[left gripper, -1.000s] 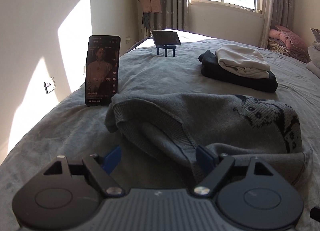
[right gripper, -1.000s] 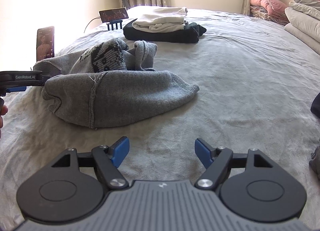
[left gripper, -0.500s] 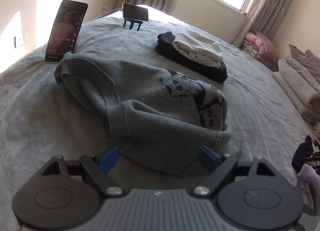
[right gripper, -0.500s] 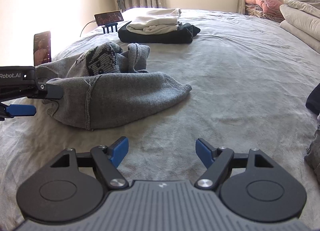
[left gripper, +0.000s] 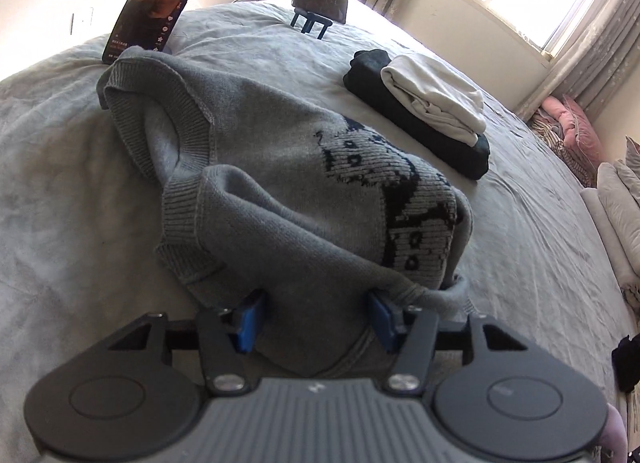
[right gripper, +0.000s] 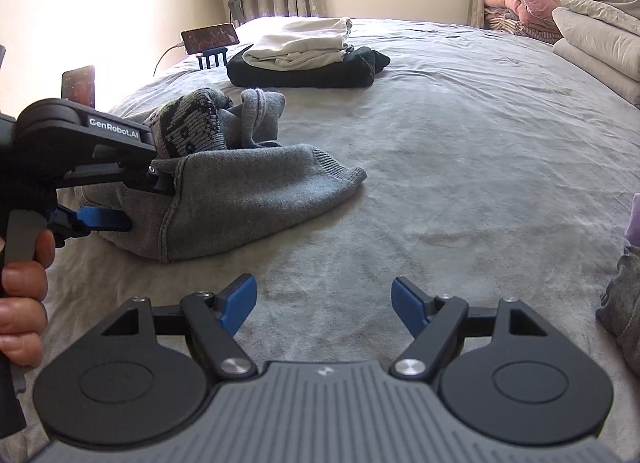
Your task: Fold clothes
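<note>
A grey knit sweater [left gripper: 280, 183] with a dark pattern lies crumpled on the grey bed [right gripper: 460, 183]. My left gripper [left gripper: 315, 323] is open, its blue pads straddling a thick fold at the sweater's near edge, with fabric between them. In the right wrist view the sweater [right gripper: 240, 195] is at left, and the left gripper [right gripper: 140, 203] reaches into its side, one finger above and one below the fold, held by a person's hand [right gripper: 20, 283]. My right gripper [right gripper: 324, 303] hovers open over bare bedding, a little short of the sweater.
A folded white garment on a folded black one [right gripper: 312, 59] sits farther up the bed. Two phones stand on holders, one upright [left gripper: 156, 3] and one sideways [left gripper: 320, 7]. Folded quilts and pillows [right gripper: 592, 31] line the right side. More clothes [right gripper: 624, 295] lie at the right edge.
The left gripper has pushed forward onto the sweater and its jaws have narrowed around a fold. The right gripper has barely moved and stays open.
</note>
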`<action>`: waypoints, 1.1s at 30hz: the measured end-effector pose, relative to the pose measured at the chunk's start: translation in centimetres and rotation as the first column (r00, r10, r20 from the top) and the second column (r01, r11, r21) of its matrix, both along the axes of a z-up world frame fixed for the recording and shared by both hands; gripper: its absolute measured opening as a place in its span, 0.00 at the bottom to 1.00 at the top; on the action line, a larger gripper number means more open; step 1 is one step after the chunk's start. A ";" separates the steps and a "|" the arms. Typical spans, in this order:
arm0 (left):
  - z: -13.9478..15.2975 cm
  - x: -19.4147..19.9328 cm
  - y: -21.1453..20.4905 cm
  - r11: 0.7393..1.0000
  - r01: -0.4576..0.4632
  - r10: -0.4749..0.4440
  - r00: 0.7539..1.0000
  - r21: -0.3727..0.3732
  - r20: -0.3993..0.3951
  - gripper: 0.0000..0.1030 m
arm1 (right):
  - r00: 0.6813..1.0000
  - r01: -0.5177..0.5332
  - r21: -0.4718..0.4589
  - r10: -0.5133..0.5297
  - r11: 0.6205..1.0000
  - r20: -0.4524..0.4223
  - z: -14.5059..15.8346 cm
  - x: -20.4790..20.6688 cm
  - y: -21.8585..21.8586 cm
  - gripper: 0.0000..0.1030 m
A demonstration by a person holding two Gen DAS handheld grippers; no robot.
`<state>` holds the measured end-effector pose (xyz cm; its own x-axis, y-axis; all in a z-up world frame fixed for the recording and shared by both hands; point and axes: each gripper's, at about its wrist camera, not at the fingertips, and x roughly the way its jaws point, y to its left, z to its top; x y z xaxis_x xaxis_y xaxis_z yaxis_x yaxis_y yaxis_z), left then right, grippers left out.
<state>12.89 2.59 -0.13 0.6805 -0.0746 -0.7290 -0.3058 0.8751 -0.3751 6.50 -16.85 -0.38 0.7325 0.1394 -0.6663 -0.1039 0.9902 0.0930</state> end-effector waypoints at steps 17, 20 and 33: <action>-0.2 -3.6 1.8 0.993 -0.008 -0.007 0.992 0.116 0.129 0.07 | 1.000 0.011 0.009 -0.011 1.000 0.015 0.4 0.0 -0.7 0.76; 0.2 -4.5 2.6 0.990 -0.012 -0.010 0.988 0.137 0.153 0.06 | 1.000 0.010 0.014 -0.010 1.000 0.019 0.4 0.0 -0.5 0.76; 2.7 -7.6 9.0 0.970 -0.098 0.045 0.972 0.223 0.233 0.03 | 1.000 0.013 0.013 -0.013 1.000 0.013 0.2 0.3 0.4 0.76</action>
